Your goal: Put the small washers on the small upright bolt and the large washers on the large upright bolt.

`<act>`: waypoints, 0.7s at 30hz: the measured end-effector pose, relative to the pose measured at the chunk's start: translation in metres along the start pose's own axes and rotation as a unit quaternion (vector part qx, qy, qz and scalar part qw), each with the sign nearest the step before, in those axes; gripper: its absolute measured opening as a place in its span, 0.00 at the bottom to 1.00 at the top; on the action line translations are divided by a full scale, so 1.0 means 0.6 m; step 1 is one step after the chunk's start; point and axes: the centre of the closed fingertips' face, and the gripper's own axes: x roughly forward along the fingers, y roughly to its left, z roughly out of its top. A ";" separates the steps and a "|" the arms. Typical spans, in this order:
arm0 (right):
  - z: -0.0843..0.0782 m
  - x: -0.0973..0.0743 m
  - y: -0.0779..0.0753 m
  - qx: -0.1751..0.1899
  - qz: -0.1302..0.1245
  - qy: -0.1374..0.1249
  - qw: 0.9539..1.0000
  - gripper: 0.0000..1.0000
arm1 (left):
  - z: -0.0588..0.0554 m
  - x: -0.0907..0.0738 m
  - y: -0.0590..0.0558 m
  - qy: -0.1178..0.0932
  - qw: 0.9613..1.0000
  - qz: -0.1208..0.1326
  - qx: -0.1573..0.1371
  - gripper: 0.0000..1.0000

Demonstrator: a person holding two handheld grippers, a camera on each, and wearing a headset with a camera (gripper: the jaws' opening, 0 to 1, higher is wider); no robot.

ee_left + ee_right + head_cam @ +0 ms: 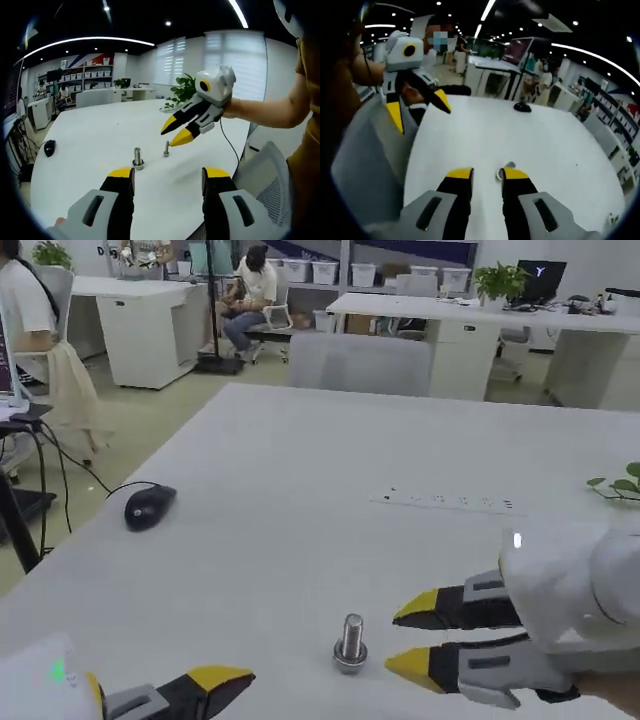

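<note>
A large steel bolt (349,640) (137,158) stands upright on the white table (300,490), with a wider metal ring around its foot. A thinner small bolt (166,148) stands just to its right in the left gripper view. My right gripper (398,638) (176,133) (487,174) hovers open, its tips right above the small bolt; a small metal piece (506,167) peeks past its right finger. My left gripper (168,174) (417,110) is open and held back from the bolts near the table edge; one yellow tip (225,678) shows in the head view.
A black mouse (150,506) lies at the left of the table and a white power strip (445,502) farther back. A plant's leaves (620,485) reach in at the right. A grey chair (360,362) stands behind the table; people sit at desks beyond.
</note>
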 end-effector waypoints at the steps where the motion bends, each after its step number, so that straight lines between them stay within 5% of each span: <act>1: -0.005 -0.007 0.005 -0.002 -0.003 -0.002 1.000 0.23 | 0.003 0.000 0.000 -0.003 1.000 0.000 0.001 0.54; 8: -0.040 -0.058 0.047 0.066 -0.037 -0.048 0.996 0.24 | 0.002 0.002 -0.014 0.005 1.000 -0.013 0.010 0.54; 13: -0.066 -0.094 0.082 0.127 -0.057 -0.088 0.986 0.30 | 0.007 0.003 -0.027 0.001 1.000 -0.025 0.012 0.55; 21: -0.111 -0.128 0.116 0.164 -0.067 -0.085 0.981 0.43 | -0.001 -0.011 -0.030 0.014 0.999 -0.031 0.017 0.56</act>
